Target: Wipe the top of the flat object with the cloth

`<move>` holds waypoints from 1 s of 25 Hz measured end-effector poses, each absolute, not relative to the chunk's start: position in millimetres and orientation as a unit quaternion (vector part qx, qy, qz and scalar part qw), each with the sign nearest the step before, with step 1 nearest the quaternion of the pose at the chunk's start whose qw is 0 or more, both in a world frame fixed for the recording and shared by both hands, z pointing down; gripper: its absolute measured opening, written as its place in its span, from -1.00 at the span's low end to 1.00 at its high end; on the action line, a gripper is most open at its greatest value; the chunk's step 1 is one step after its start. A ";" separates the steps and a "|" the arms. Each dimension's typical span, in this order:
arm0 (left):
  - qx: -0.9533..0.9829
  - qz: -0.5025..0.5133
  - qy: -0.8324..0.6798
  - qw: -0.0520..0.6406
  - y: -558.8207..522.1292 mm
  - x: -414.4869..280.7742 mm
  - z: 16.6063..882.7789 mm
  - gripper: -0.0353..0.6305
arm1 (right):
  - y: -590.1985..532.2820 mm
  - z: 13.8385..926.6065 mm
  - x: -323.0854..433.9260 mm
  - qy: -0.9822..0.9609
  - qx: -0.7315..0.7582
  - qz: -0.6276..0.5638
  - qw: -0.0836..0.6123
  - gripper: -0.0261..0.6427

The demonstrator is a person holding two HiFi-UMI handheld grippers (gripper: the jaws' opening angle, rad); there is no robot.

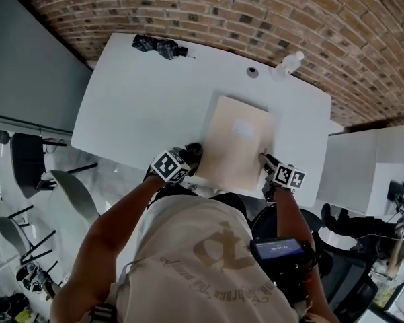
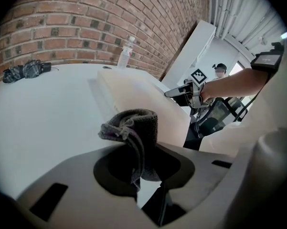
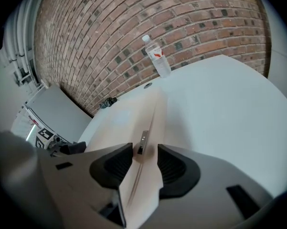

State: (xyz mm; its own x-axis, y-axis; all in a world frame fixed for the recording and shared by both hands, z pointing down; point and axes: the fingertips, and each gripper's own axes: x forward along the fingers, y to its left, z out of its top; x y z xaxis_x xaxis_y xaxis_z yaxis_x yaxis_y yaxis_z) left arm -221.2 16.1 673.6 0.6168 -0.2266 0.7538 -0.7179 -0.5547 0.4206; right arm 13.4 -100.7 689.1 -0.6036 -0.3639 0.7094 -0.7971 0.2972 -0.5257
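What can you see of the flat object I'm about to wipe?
The flat object is a thin, pale beige rectangular slab with a smooth matte top and a fainter light patch toward its far end. It lies flat on the white table, long side running away from the person. Its right edge shows a small dark slot; the fingers of the right gripper clamp that edge. The left gripper holds a dark grey cloth at its near left corner; contact there cannot be told.
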 end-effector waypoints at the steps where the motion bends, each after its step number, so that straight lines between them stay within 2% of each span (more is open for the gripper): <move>1: 0.815 0.331 -0.293 0.375 19.9 -221.0 673.4 -0.59 | -101.3 689.0 12.9 -0.772 0.374 0.456 0.238 -0.40; 16: 0.756 0.338 -0.384 0.409 98.1 -209.2 676.8 -0.59 | -105.3 688.4 14.4 -0.805 0.343 0.405 0.267 -0.39; 25: 0.630 0.239 -0.495 0.548 120.0 -209.9 688.8 -0.59 | -104.9 687.2 9.7 -0.818 0.311 0.410 0.257 -0.39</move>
State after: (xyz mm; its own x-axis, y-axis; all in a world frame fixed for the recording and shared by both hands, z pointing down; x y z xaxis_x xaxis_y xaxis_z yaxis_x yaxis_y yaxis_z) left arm -209.9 120.0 688.8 0.3950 -0.3616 0.8445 -0.8865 0.0912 0.4537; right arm 9.7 -104.9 687.2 -0.6744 -0.2989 0.6751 -0.7197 0.4705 -0.5106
